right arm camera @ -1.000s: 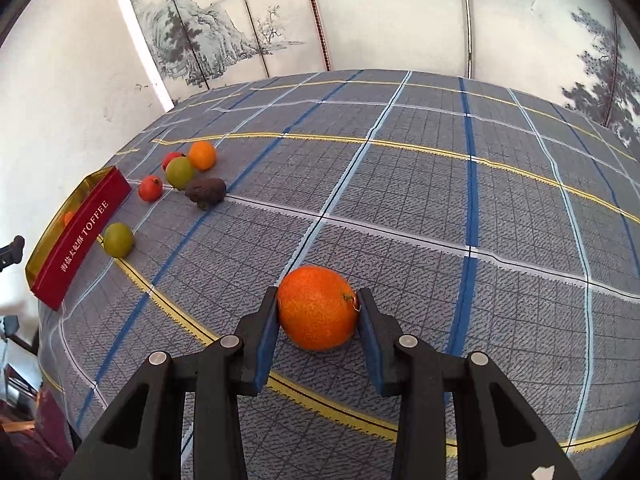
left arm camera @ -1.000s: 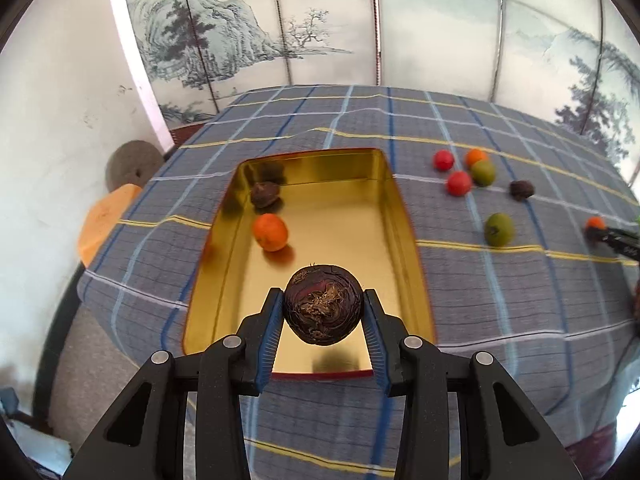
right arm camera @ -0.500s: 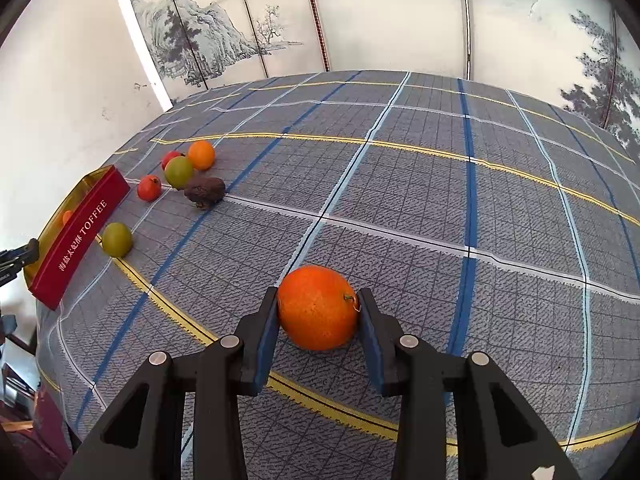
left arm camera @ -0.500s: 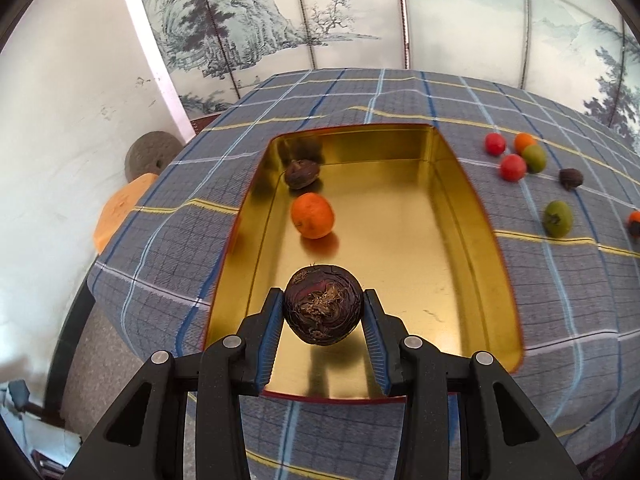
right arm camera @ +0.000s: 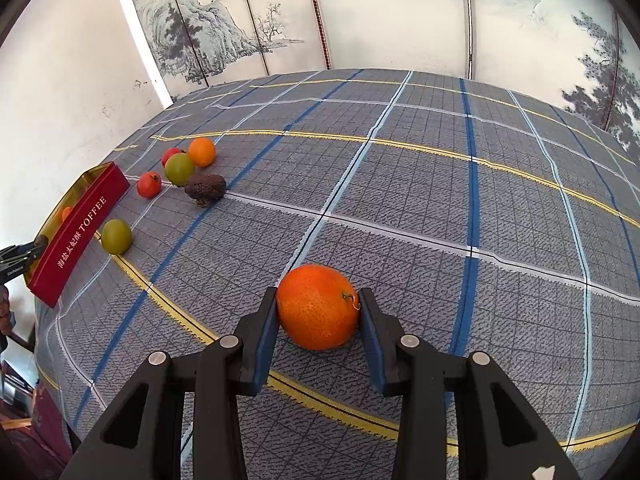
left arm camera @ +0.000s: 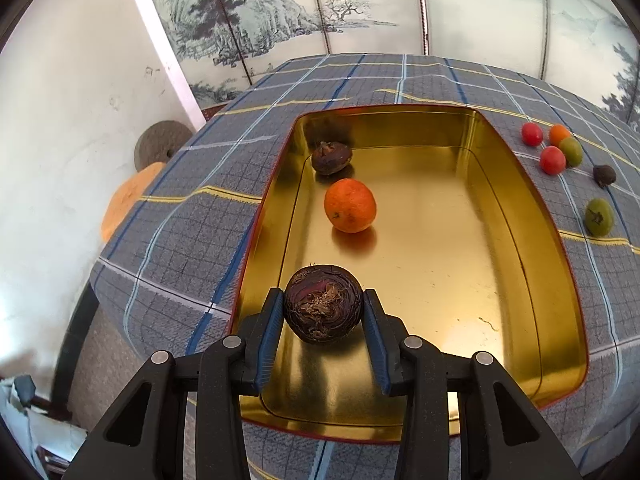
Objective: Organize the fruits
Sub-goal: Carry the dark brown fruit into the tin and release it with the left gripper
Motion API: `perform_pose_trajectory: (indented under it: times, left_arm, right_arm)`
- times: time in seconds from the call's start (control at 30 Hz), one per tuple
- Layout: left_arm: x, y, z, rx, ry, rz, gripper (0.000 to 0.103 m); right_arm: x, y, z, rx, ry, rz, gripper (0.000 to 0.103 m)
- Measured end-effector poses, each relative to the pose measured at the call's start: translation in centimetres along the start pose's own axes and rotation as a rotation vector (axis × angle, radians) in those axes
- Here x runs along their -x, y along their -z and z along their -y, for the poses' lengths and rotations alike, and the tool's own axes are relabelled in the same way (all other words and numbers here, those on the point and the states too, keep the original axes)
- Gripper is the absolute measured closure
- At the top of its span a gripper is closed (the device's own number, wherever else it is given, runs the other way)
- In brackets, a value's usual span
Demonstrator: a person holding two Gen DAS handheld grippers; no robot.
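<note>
A plaid tablecloth covers the table. The gold tin at its left edge holds an orange and a dark fruit. The left gripper clamps a dark purple fruit above the tin's near end; the right gripper clamps a mandarin near the near edge. Small loose fruits lie beside the tin.

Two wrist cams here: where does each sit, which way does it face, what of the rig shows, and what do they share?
Left wrist: sits behind the left tongs, looks down into the gold tin; tongs hold a dark purple fruit.
Right wrist: sits behind the right tongs, looks across the plaid tablecloth; tongs grip an orange.
Shared: the tin, the loose fruit cluster, the painted screen. The left tongs show at the right view's left edge.
</note>
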State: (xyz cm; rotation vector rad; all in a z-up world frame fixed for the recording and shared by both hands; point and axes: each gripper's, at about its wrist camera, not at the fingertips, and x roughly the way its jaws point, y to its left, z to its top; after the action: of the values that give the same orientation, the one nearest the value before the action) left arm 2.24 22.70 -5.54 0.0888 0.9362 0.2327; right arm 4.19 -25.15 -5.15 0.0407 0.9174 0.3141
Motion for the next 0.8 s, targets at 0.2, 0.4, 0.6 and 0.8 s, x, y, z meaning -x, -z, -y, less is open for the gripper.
perform_pose_trajectory:
  times: [0.2, 0.4, 0.6, 0.8]
  left_arm:
    - [-0.6, -0.4, -0.5, 0.019, 0.003, -0.005, 0.062]
    - [-0.6, -1.3, -0.4, 0.01, -0.002, 0.02, 0.062]
    - [-0.5, -2.2, 0.6, -0.033, -0.034, 0.044, 0.061]
    - [0.5, -3.2, 1.0, -0.031, -0.063, 0.098, 0.037]
  right_arm:
    - [0.0, 0.0, 0.0, 0.001, 0.001, 0.0, 0.067]
    - [0.0, 0.0, -0.1, 0.001, 0.001, 0.0, 0.067]
    - [0.0, 0.0, -0.1, 0.001, 0.001, 0.0, 0.067]
    - [0.0, 0.0, -0.1, 0.001, 0.001, -0.001, 0.067]
